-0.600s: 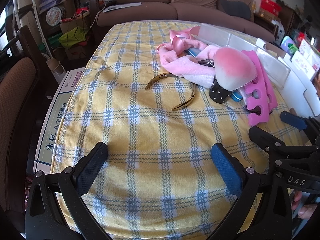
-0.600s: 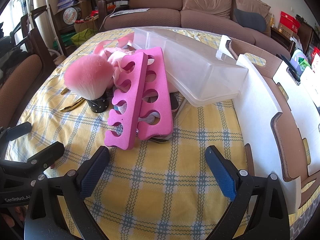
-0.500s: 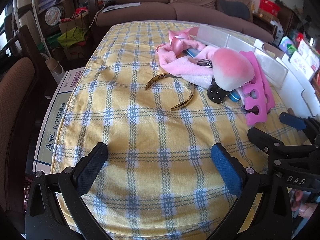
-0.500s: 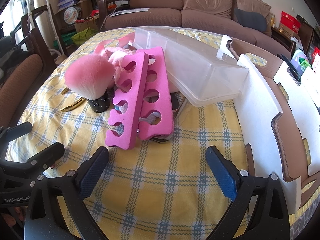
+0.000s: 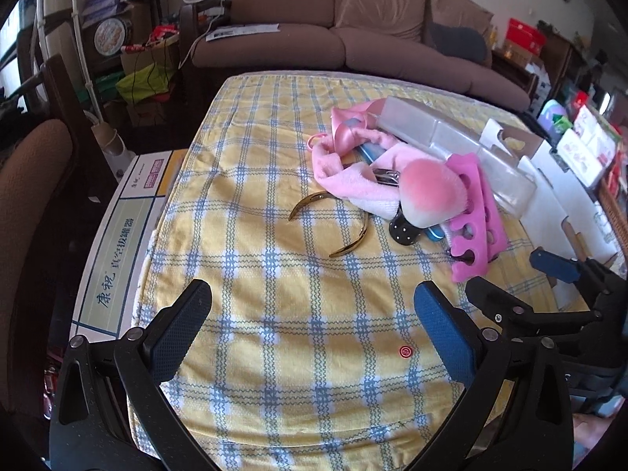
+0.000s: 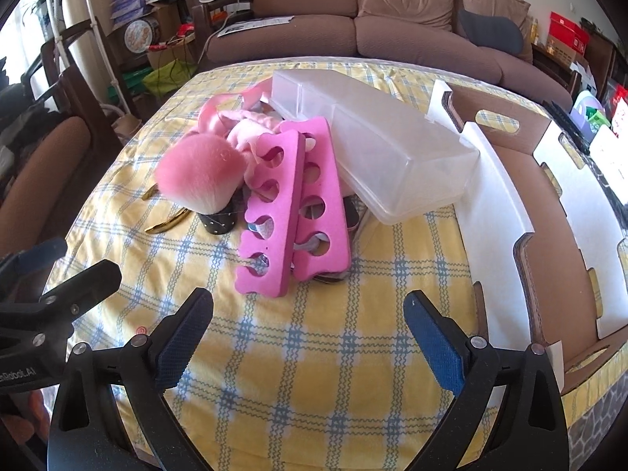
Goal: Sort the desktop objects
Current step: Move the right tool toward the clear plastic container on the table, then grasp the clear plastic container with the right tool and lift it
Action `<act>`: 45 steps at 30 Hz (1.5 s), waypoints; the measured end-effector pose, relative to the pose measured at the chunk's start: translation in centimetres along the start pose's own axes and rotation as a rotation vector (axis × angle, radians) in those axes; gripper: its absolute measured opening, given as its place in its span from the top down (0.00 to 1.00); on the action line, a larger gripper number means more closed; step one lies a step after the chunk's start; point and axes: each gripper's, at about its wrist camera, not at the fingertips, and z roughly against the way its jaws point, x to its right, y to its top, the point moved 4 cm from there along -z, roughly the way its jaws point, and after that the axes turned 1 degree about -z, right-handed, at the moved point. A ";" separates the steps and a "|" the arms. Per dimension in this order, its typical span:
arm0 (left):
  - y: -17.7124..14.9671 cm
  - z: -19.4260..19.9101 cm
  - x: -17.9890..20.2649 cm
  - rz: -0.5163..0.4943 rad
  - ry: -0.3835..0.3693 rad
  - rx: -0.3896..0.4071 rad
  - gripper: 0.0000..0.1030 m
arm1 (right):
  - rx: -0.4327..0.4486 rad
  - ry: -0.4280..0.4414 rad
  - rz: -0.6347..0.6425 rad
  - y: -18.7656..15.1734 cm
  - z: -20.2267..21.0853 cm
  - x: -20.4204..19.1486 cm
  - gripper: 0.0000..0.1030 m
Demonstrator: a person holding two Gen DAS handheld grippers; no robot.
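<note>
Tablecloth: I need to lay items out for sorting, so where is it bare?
Bare: the tablecloth left of the gold headband, and the strip before both open grippers. Crowded: the pile around the pink brush, toe separators and clear box.

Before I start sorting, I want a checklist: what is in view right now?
Tablecloth: one, yellow with blue checks, covering the table.
Toe separators: two, pink foam, front of the pile.
Powder brush: one, pink bristles, black base, left of the separators.
Towel: one, pink, behind the brush.
Headband: one, gold, on the cloth left of the pile.
Plastic box: one, clear, lying right of the pile.
Cardboard organizer: one, white and brown, right edge.
Sofa: one, brown, behind the table.
Left gripper: black, blue pads, jaws open.
Right gripper: same, jaws open.
</note>
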 end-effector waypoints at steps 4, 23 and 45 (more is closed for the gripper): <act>0.7 0.9 0.4 -0.030 0.013 0.031 0.00 | 0.032 -0.017 0.010 0.6 1.2 0.2 0.04; 3.5 1.2 1.7 0.007 -0.180 -0.021 0.00 | 0.127 -0.052 0.083 5.1 6.9 2.8 0.03; 6.8 -0.7 4.7 -0.041 -0.380 -0.057 0.00 | -0.241 0.127 0.254 17.7 -8.4 3.6 0.01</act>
